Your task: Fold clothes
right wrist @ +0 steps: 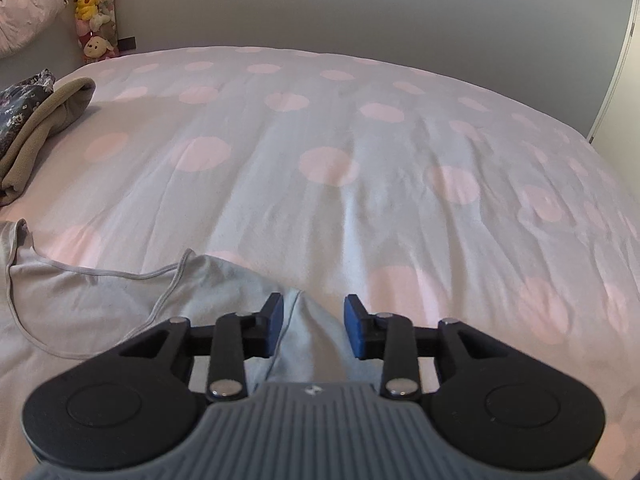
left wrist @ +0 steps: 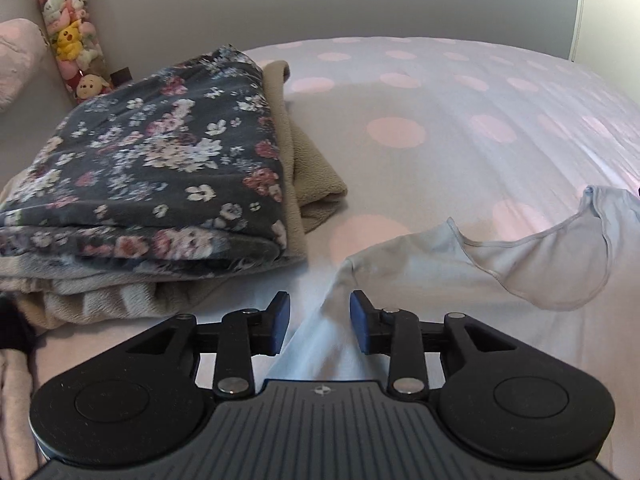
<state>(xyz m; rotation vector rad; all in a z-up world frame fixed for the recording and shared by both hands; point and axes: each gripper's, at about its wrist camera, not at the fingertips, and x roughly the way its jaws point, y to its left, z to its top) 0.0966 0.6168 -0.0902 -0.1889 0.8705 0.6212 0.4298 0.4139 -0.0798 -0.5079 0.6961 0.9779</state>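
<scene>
A pale blue tank top (left wrist: 420,276) lies on the bed (left wrist: 440,92), just right of a stack of folded clothes whose top piece is a dark floral garment (left wrist: 152,152) over a tan fleece one (left wrist: 312,176). Its scooped neckline and one strap edge show at the far side in both wrist views.

The left gripper (left wrist: 319,322) hangs over the tank top's left shoulder area. Its blue fingers (left wrist: 280,320) stand partly open, with a raised ridge of the fabric running between them; the pads do not press on the cloth, so nothing is held. The right gripper (right wrist: 314,326) sits the same way over the top's right side (right wrist: 224,284): fingers (right wrist: 354,330) partly open, a fold of fabric between them but apart from both pads.

Judging by the flat, spread-out cloth and the slack fingers on both sides, the garment looks laid out and let go, with the folding proper not yet done. The next move probably calls for both grippers to take fresh holds on matching points, one side edge or the two shoulders, close firmly on a single layer pair, and carry that edge over the body of the top without dragging it toward the stack.
</scene>
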